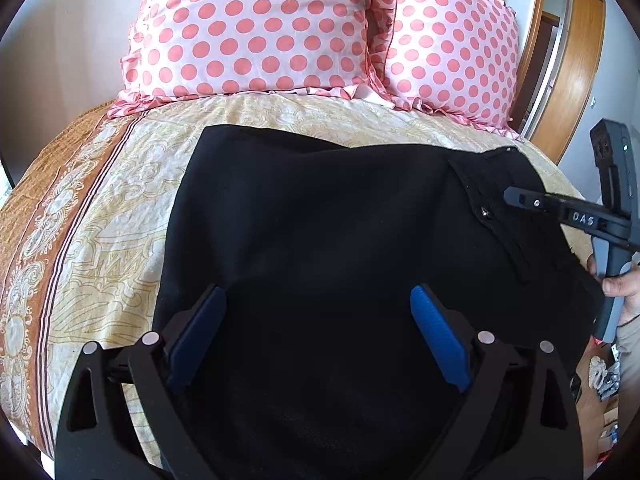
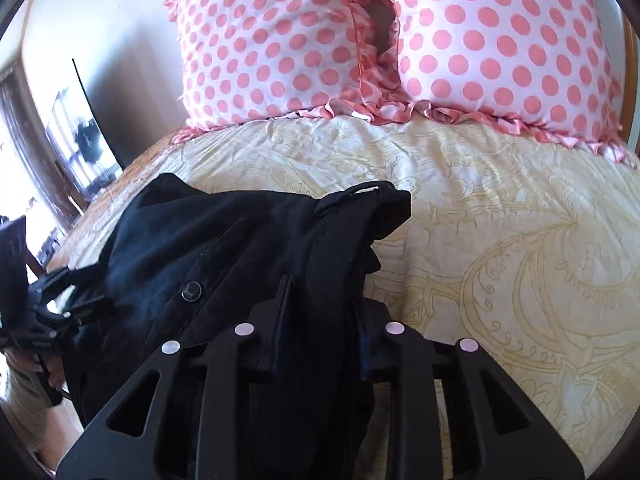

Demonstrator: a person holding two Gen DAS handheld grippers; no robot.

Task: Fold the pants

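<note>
Black pants [image 1: 320,216] lie on a cream patterned bedspread [image 1: 132,184], the waistband with its metal button [image 1: 485,211] at the right. My left gripper [image 1: 318,300] is open, its blue pads spread over the black cloth. My right gripper [image 2: 320,292] is shut on the waistband of the pants [image 2: 248,240], cloth bunched between its fingers near a dark button [image 2: 191,290]. The right gripper also shows in the left wrist view [image 1: 516,196] at the waistband. The left gripper shows at the left edge of the right wrist view [image 2: 52,300].
Two pink polka-dot pillows [image 1: 256,28] [image 1: 452,52] stand at the head of the bed. A wooden headboard [image 1: 576,60] rises at the right. The bedspread has an orange border [image 1: 52,216] at the left. A wooden floor with small items [image 1: 600,392] lies beside the bed.
</note>
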